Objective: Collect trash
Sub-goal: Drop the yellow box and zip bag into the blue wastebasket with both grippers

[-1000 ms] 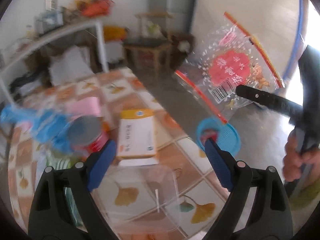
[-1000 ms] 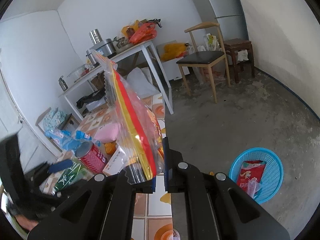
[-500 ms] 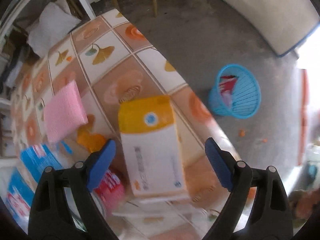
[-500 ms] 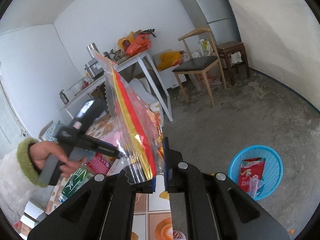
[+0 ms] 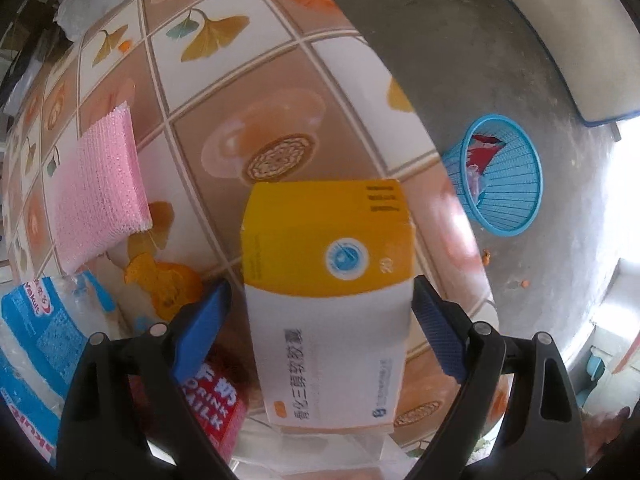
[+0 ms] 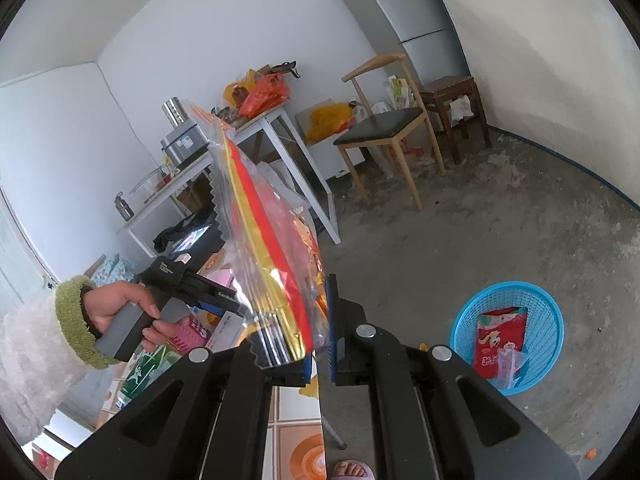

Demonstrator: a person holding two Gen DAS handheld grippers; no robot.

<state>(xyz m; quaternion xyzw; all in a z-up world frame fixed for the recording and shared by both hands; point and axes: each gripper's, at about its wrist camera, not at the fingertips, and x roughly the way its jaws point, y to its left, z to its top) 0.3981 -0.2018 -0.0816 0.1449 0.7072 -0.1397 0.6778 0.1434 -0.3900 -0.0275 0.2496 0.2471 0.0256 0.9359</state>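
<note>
My left gripper (image 5: 320, 304) points straight down at the tiled table (image 5: 256, 80) and is open. A yellow and white box (image 5: 328, 280) lies flat between its blue pads (image 5: 204, 328); the right pad is close to the box edge and a small gap shows on the left. My right gripper (image 6: 319, 332) is shut on the lower edge of a clear plastic bag (image 6: 272, 240) with red and yellow strips, held upright over the table edge. On the floor stands a blue basket (image 6: 540, 304), also in the left wrist view (image 5: 516, 184), with a red packet (image 6: 500, 336) inside.
Around the box lie a pink sponge (image 5: 96, 188), orange peel (image 5: 164, 284), a red milk can (image 5: 216, 400) and a blue packet (image 5: 36, 320). A person's hand (image 6: 120, 308) in a fluffy sleeve holds the left gripper. Behind are a chair (image 6: 384, 132) and a white table (image 6: 280, 120).
My left gripper has tipped downward and sunk over the yellow and white box, which now fills the space between its jaws. My right gripper still holds the bag and has drifted a little.
</note>
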